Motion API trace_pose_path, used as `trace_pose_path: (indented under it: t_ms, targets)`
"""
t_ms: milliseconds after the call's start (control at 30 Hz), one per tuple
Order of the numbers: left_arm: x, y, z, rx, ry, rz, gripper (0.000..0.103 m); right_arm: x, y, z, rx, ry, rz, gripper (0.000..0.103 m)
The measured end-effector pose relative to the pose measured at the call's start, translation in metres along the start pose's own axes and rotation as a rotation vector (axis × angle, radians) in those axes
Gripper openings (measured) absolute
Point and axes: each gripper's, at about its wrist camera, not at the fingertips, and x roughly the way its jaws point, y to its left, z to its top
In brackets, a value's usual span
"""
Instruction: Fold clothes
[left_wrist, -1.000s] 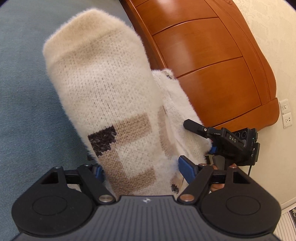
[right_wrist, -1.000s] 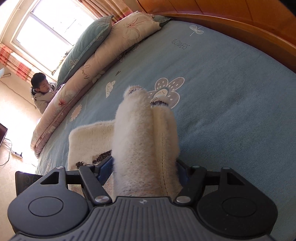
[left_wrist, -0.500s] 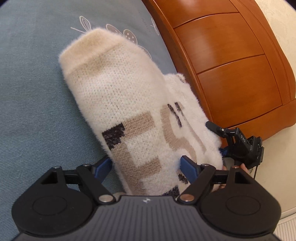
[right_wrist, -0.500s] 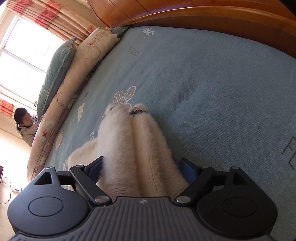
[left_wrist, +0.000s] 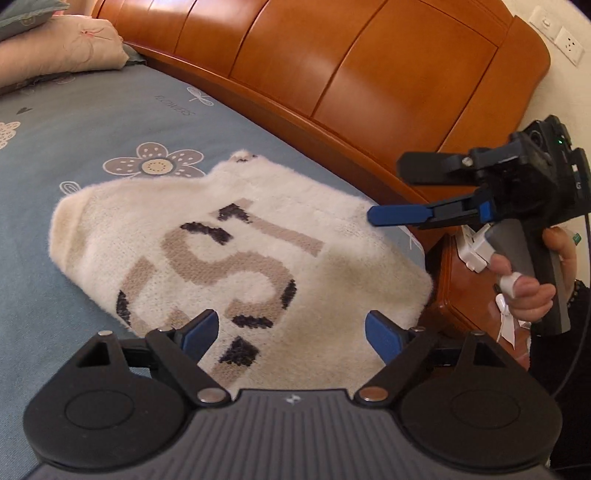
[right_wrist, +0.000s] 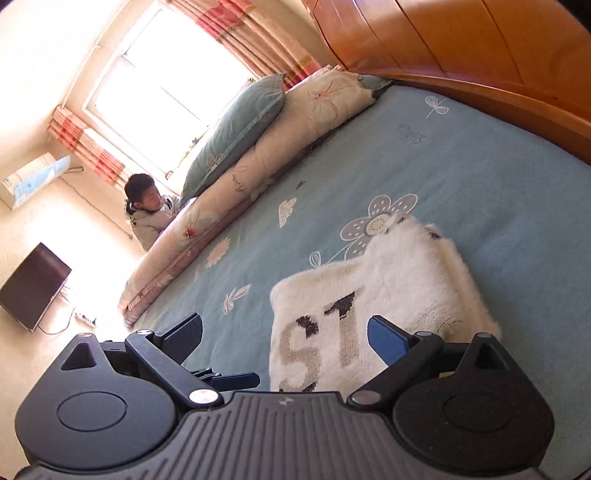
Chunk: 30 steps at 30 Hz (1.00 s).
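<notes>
Both grippers' fingers (left_wrist: 384, 334) opened, leaving the sweater (left_wrist: 236, 258) apparently lying free.

You see a cream sweater (left_wrist: 240, 258) with tan letters shadowed in dark brown, a blue-grey bedspread (left_wrist: 74, 122) printed with grey-and-cream flowers, a glossy orange-brown headboard (left_wrist: 332, 74), red-striped curtains (right_wrist: 258, 48) and blue pads (left_wrist: 199, 330) on your black tools.

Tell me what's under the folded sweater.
The sweater lies flat on the blue bedspread, partly covering a printed flower. Whether anything else lies beneath is hidden by the knit.
</notes>
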Motion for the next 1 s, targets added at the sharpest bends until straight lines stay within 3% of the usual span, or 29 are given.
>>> trace_pose_path:
  t_ms: [67,167,267,333,500,600,767,867,1000]
  targets:
    - [0.01,-0.005,0.0,-0.002,0.005,-0.011,0.087,0.022,-0.006,-0.005,0.003,0.069,-0.055,0.098]
    - [0.021,-0.003,-0.002,-0.01,-0.009,-0.047,0.097,0.029,-0.038,-0.021,0.03,0.096,-0.167,0.076]
    - [0.036,-0.003,0.0,0.01,0.019,-0.046,0.101,0.024,-0.048,-0.029,0.038,0.075,-0.167,0.069]
    - [0.039,-0.003,0.001,0.026,0.041,-0.029,0.1,0.022,-0.042,-0.03,0.012,0.08,-0.195,0.057]
    - [0.018,-0.004,0.009,0.079,-0.031,-0.07,0.101,0.012,-0.013,-0.017,-0.079,0.035,-0.213,0.061]
    - [0.033,0.005,0.013,0.047,0.014,-0.078,0.101,0.017,-0.007,-0.001,-0.104,-0.005,-0.217,0.064]
    - [0.053,0.017,0.014,-0.009,0.062,-0.09,0.101,0.055,-0.031,0.0,-0.116,0.062,-0.348,0.058]
    - [0.041,0.016,0.016,-0.029,0.059,-0.084,0.1,0.038,-0.019,-0.003,-0.113,0.03,-0.329,0.059]
    - [0.023,0.012,0.004,0.004,0.074,-0.009,0.101,-0.003,0.003,-0.022,-0.128,0.001,-0.278,0.059]
